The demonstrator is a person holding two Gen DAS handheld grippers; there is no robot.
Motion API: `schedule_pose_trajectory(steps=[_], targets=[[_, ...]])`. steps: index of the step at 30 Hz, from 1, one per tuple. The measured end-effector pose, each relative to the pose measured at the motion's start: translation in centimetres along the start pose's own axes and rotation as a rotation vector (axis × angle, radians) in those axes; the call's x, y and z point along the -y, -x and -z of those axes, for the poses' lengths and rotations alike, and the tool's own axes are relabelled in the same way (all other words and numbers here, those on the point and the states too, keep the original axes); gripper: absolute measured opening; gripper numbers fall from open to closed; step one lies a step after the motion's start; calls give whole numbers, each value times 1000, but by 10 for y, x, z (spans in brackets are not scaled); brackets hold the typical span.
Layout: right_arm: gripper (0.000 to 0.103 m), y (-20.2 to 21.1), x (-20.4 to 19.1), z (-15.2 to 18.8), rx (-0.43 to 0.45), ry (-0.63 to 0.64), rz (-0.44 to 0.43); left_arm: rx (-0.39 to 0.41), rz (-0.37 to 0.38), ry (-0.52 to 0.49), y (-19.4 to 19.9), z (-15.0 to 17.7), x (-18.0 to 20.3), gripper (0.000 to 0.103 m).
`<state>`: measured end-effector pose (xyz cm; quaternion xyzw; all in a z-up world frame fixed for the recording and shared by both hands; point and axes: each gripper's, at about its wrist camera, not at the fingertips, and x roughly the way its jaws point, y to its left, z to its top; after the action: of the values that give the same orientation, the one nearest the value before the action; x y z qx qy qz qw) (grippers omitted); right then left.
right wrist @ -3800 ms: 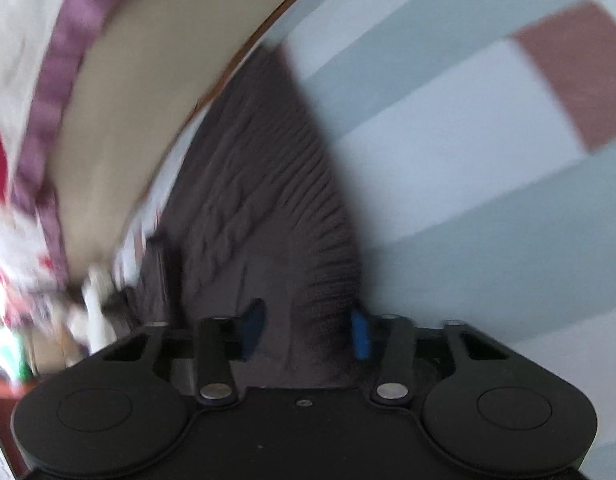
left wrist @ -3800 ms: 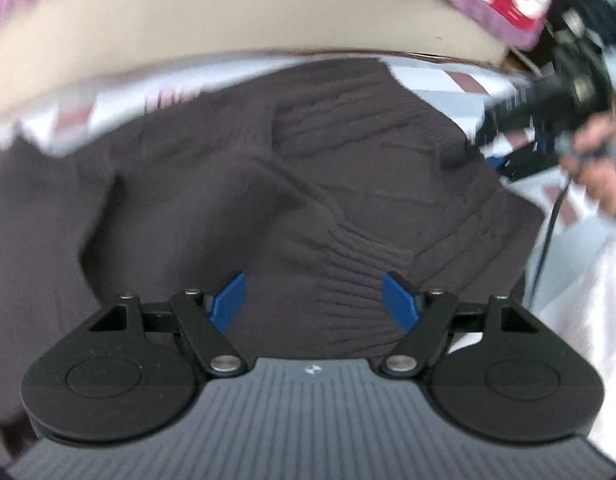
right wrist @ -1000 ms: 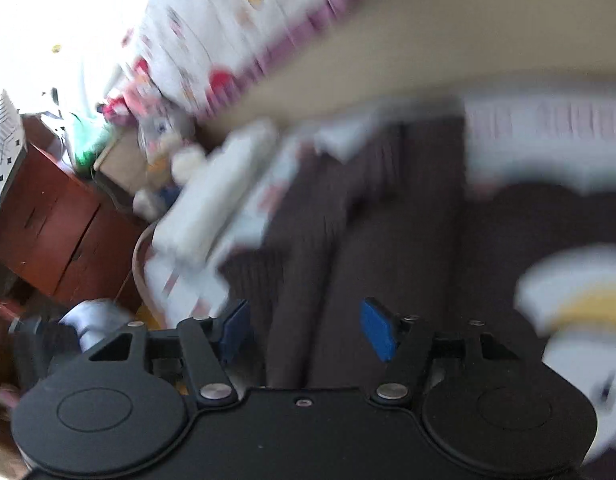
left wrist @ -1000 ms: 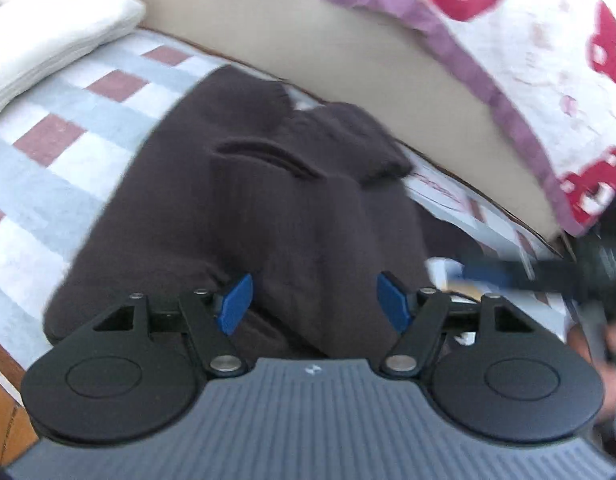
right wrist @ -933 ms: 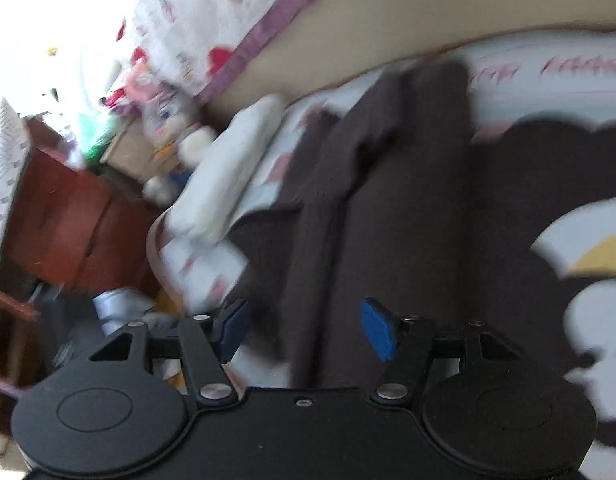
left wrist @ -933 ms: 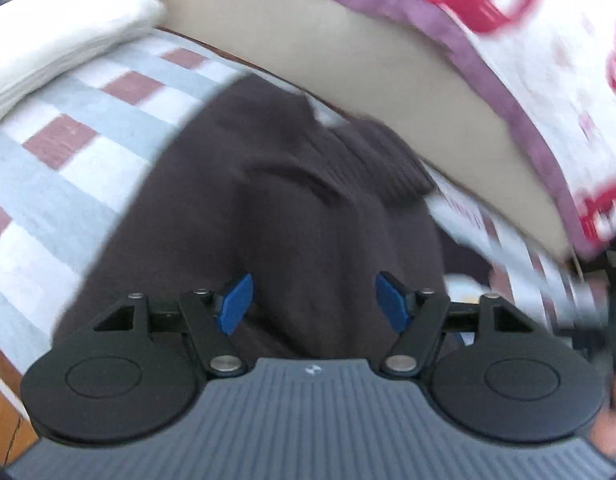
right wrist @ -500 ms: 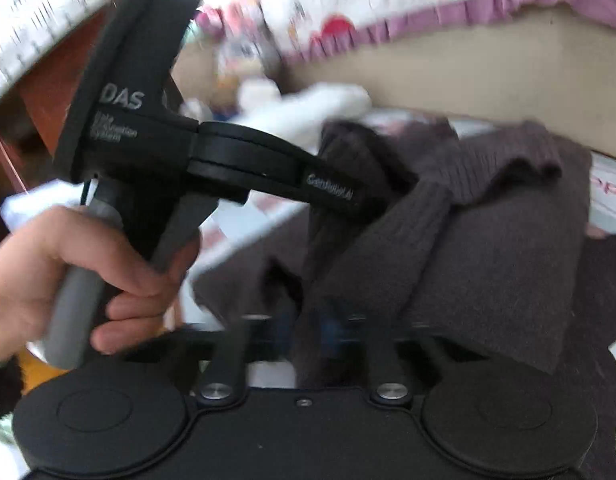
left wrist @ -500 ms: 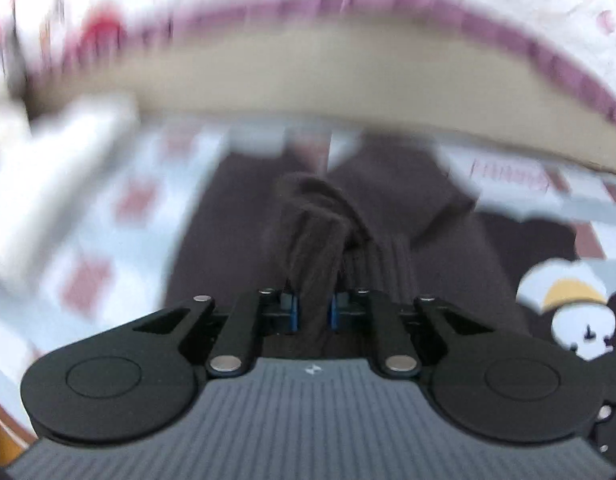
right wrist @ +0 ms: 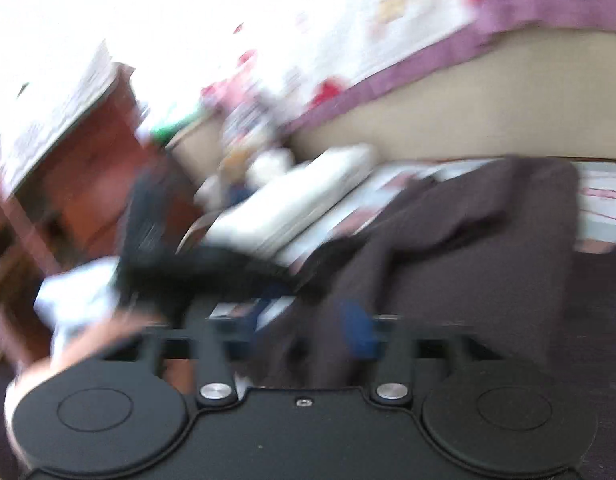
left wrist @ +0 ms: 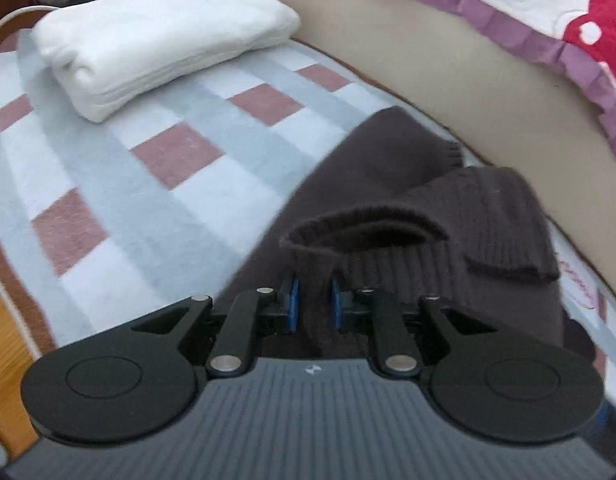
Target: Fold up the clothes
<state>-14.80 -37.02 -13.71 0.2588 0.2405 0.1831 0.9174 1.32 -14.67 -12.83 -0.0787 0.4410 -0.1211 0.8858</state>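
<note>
Pinching a bunched fold of the one dark brown knit sweater (left wrist: 407, 184), the left tongs (left wrist: 313, 308) sit at the lower centre of the left wrist view, both blue pads clenched tight against the ribbed cloth between them. The sweater lies spread from the centre toward the right of that frame on a checked bedspread (left wrist: 148, 184) of pale blue, white and dusty red squares. One folded white towel (left wrist: 156, 40) rests in the upper left, well apart from the sweater. Along the top right runs a beige bed edge under one white quilt (left wrist: 547, 8) with a purple border and red patches.

The right wrist view is heavily blurred. The right tongs (right wrist: 308, 332) appear at the lower centre with dark sweater cloth between two blue pads that stand somewhat apart; whether they grip it I cannot tell. The sweater fills the right half of that frame, and the white towel shows at the centre.
</note>
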Motion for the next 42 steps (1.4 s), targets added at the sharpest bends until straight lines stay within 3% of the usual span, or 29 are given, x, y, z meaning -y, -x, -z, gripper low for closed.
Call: schedule_pose_trajectory(steps=[1,3,6,8,11,15,18,22,25,27,28,29,30,31,32,34,36,38,42], targets=[[67,-10,14,-2,-35,-56,23,2,-13,-21,2,2,1,20],[66,-20,48,1,-105,-220,-13,-2,-29,-76,6,4,6,20],[67,-18,59,5,-95,-283,-83,7,-22,-126,19,6,14,20],[67,-24,50,11,-123,-264,-98,27,0,-143,31,5,17,23],[67,-25,35,16,-154,-228,-117,50,19,-164,45,5,24,46],[65,-33,18,19,-194,-157,-163,27,35,-177,53,8,30,47],[56,-37,-8,19,-240,-61,-237,-2,87,-154,60,10,28,47],[56,-36,-36,22,-229,82,-243,-51,132,-149,64,13,29,47],[56,-29,-50,26,-208,183,-228,-78,163,-175,64,18,29,55],[56,-28,-56,27,-217,222,-228,-104,194,-201,59,24,29,70],[56,-27,-59,28,-222,241,-228,-110,178,-216,56,26,29,70],[56,-28,-60,29,-233,246,-245,-107,153,-235,54,29,28,69],[56,-28,-60,30,-244,250,-264,-105,128,-254,51,32,28,55],[56,-25,-61,32,-254,266,-271,-91,94,-278,50,34,28,36],[56,-25,-64,31,-263,295,-269,-66,47,-308,51,36,28,9],[56,-28,-59,20,-284,258,-229,2,-10,-341,57,39,25,9],[56,-31,-54,8,-306,214,-187,16,-38,-329,60,43,19,9],[58,-31,-30,-8,-378,55,-160,-1,-59,-316,58,49,14,9],[59,-18,27,-16,-387,-231,-102,-45,-106,-385,40,65,11,9]])
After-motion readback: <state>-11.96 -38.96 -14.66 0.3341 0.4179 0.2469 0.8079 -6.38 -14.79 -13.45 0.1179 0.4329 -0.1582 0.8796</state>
